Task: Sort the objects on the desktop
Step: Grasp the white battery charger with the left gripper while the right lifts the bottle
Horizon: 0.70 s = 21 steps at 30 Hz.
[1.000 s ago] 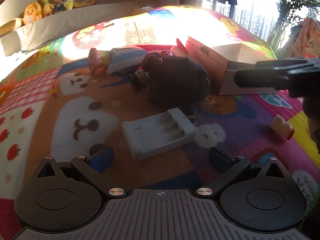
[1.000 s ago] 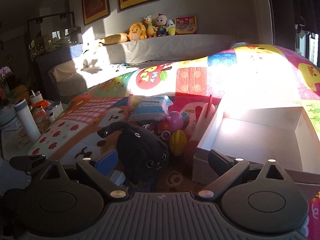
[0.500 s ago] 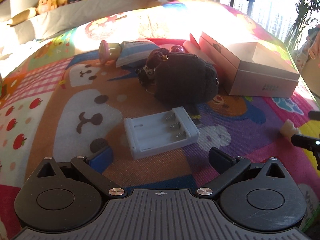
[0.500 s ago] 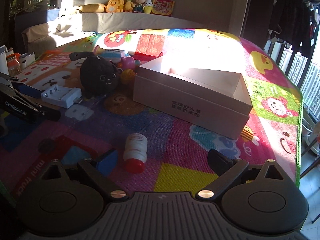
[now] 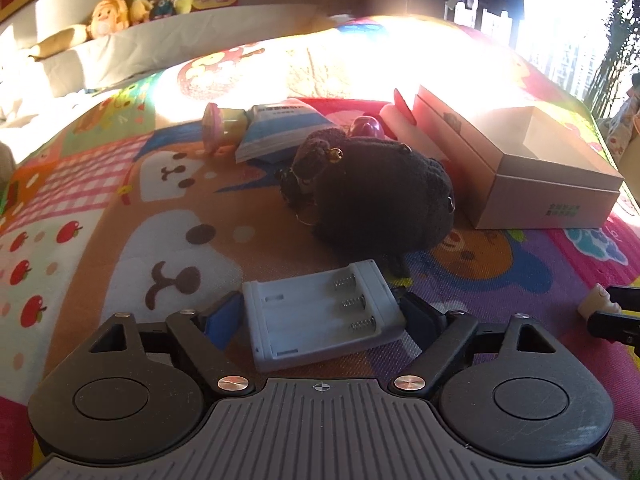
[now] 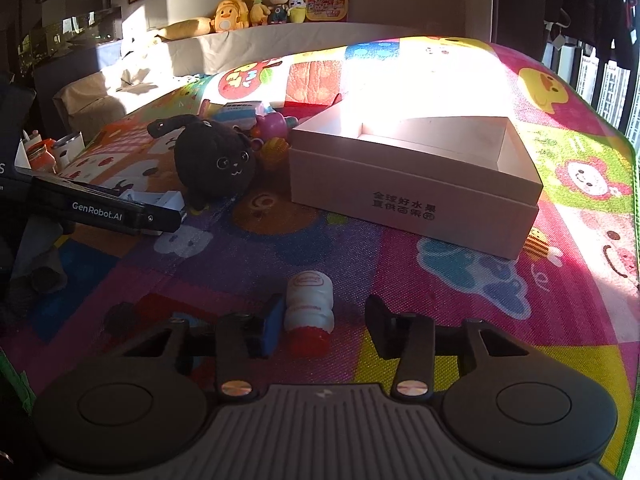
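Note:
My left gripper [image 5: 322,312] is open, its fingers on either side of a grey battery charger [image 5: 320,316] lying on the colourful play mat. My right gripper [image 6: 326,326] is open around a small white bottle with a red cap [image 6: 309,312] lying on the mat, close to the left finger. The bottle [image 5: 594,304] and the right gripper tips show at the right edge of the left wrist view. An open, empty cardboard box [image 6: 416,176] stands beyond the bottle; it also shows in the left wrist view [image 5: 516,168]. A black plush cat [image 5: 376,200] lies behind the charger.
Behind the plush lie a tissue pack [image 5: 280,128], a pink-capped jar [image 5: 218,124] and small pink and yellow toys [image 6: 272,136]. Jars and cups [image 6: 52,156] stand off the mat at far left. Stuffed toys [image 6: 256,10] sit on the back ledge.
My left gripper has moved forward so its fingers now flank the charger. My right gripper has swung from over the box down to the small bottle and now straddles it.

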{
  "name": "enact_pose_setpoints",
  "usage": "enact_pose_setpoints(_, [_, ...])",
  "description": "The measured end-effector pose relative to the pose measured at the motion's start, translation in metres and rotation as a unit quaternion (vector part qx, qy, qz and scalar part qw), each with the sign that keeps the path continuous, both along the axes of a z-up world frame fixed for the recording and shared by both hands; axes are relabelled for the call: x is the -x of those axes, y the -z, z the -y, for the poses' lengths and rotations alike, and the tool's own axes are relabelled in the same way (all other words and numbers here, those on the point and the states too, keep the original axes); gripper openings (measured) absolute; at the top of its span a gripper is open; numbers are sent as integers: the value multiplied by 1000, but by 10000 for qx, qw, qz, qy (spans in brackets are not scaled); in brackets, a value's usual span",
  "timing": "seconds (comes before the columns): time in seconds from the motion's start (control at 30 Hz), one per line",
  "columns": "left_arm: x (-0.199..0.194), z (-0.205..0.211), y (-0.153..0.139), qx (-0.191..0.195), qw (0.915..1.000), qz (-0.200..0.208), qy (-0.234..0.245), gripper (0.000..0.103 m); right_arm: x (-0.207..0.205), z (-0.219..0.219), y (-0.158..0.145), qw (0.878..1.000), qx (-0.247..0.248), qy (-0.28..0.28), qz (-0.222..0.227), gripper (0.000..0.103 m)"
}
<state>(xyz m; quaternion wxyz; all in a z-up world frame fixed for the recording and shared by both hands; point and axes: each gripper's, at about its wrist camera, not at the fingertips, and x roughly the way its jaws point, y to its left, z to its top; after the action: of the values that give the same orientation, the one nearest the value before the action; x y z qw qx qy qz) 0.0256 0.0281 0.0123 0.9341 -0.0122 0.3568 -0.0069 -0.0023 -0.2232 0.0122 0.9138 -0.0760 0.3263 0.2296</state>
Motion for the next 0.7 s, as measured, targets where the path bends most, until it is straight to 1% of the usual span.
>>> enact_pose_setpoints(0.03, [2,-1,-1,33,10000,0,31,88,1,0,-2,10000,-1,-16,-1,35])
enact_pose_setpoints(0.1, [9,1,-3,-8,9999,36,116,88,4,-1,-5,10000,35,-52,12,26])
enact_pose_setpoints(0.13, [13,3,-4,-37,9998,54,182,88,5,-1,-6,10000,57,-63,27,25])
enact_pose_setpoints(0.27, [35,12,-10,-101,9985,114,530,87,12,4,-14,10000,28,-80,44,25])
enact_pose_setpoints(0.43, [67,28,-28,-251,9938,386,1012,83,20,16,-25,10000,-82,8,6,25])
enact_pose_setpoints(0.6, [80,39,-55,-227,9883,820,1264,83,34,33,-54,9991,-224,87,342,25])
enact_pose_setpoints(0.7, [77,47,-68,-235,9845,1064,1377,82,43,44,-72,9976,-333,157,578,25])
